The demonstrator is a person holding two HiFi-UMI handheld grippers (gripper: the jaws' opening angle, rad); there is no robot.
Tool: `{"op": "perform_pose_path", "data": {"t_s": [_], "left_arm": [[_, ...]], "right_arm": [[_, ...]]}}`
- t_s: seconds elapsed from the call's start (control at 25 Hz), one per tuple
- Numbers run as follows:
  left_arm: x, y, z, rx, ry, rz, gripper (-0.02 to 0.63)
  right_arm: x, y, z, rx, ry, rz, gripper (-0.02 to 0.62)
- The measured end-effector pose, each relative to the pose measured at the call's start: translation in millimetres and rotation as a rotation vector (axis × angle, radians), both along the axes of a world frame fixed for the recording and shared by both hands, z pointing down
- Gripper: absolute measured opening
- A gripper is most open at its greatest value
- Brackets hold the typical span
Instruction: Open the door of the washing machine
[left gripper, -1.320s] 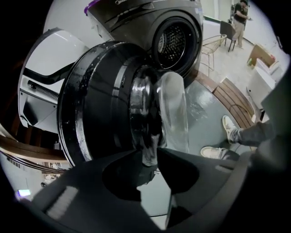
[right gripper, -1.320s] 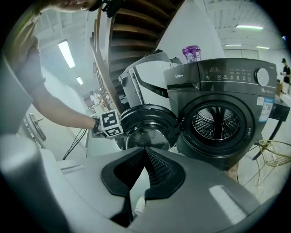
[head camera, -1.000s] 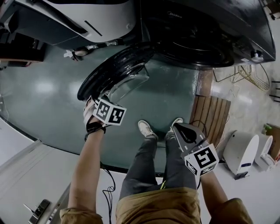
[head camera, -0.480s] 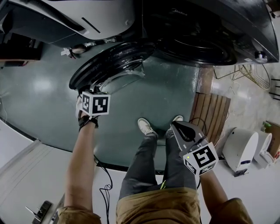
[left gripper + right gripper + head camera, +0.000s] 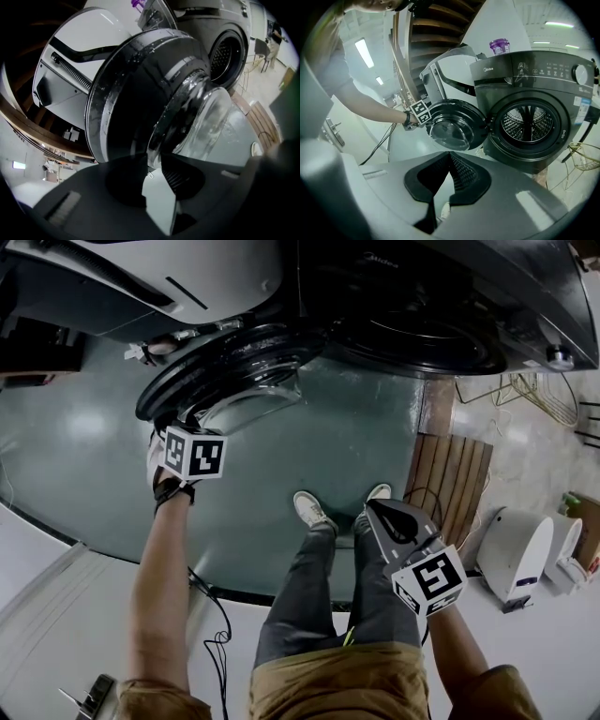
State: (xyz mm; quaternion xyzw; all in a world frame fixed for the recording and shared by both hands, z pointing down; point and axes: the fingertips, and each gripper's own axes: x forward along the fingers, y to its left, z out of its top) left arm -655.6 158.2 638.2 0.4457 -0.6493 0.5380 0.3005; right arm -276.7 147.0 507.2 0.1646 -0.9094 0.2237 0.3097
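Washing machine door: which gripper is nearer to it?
Left. The left gripper grips the rim of the door; the right gripper hangs beside the person's legs, apart from it.

The washing machine [image 5: 520,161] bears one readable brand, "Midea" [image 5: 496,70], at the upper left of its dark front. The control-panel print [image 5: 548,72] and the right-edge sticker [image 5: 581,110] are too small to read.
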Motion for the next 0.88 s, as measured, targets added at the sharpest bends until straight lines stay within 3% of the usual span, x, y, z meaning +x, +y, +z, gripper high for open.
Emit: {"op": "perform_pose_path", "data": {"t_s": [0.36,0.6,0.88], "left_arm": [[-23,-15,-1,0.011,-0.004,-0.006,0.153],[-39,-28,-3,0.06,0.05,-0.056,0.153],[-51,-39,-4,0.067,0.025,-0.049,0.152]], "right_arm": [[-5,4,2,-0.003,0.007,0.001,0.005],[-8,7,2,-0.003,0.009,0.003,0.005],[-5,16,5,-0.016,0.011,0.012,0.005]]}}
